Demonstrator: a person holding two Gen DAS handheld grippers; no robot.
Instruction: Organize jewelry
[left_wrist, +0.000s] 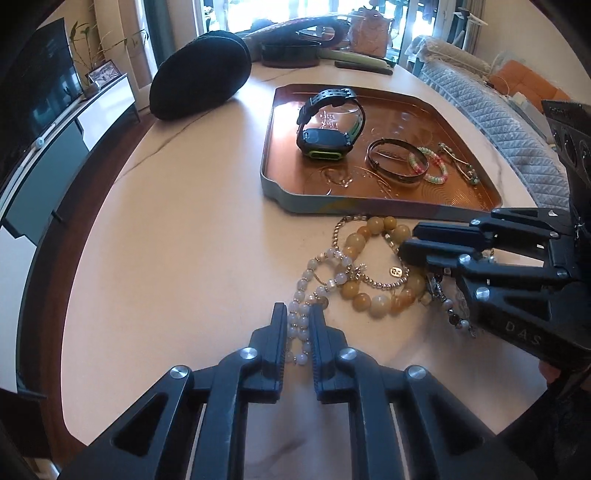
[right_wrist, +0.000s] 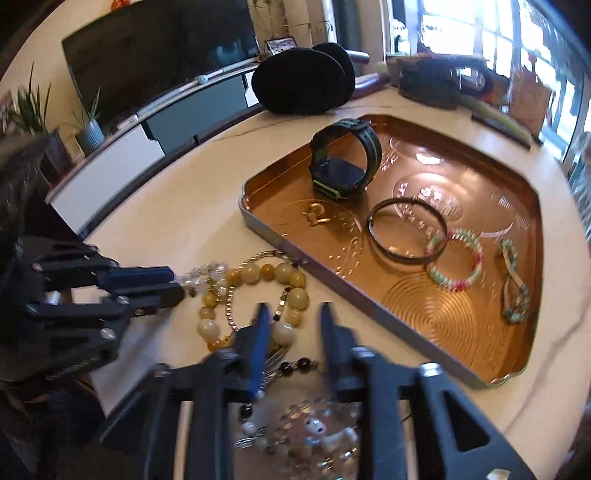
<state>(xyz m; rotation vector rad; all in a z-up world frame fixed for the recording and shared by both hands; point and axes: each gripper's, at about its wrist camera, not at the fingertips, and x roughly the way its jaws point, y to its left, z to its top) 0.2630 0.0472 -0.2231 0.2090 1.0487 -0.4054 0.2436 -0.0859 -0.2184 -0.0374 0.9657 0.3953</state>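
A copper-orange tray (left_wrist: 373, 206) with a pale grey-blue rim, its floor embossed with concentric rings and swirls, sits right of centre on a cream table (left_wrist: 166, 221) crossed by thin dark veins. Inside lie a black watch (left_wrist: 327, 125) edged in lime green, a dark metallic bangle (left_wrist: 395, 162), and a pastel bracelet (left_wrist: 430, 166) of mint, pink and white beads. Below the tray, honey-yellow beads (left_wrist: 373, 273) tangle with a gold chain (left_wrist: 384, 282) and pearly white beads (left_wrist: 299, 325). Both grippers, left (left_wrist: 298, 314) at bottom centre and right (left_wrist: 404, 242) at right, are matt black. A black cushion (left_wrist: 201, 74) sits at upper left.
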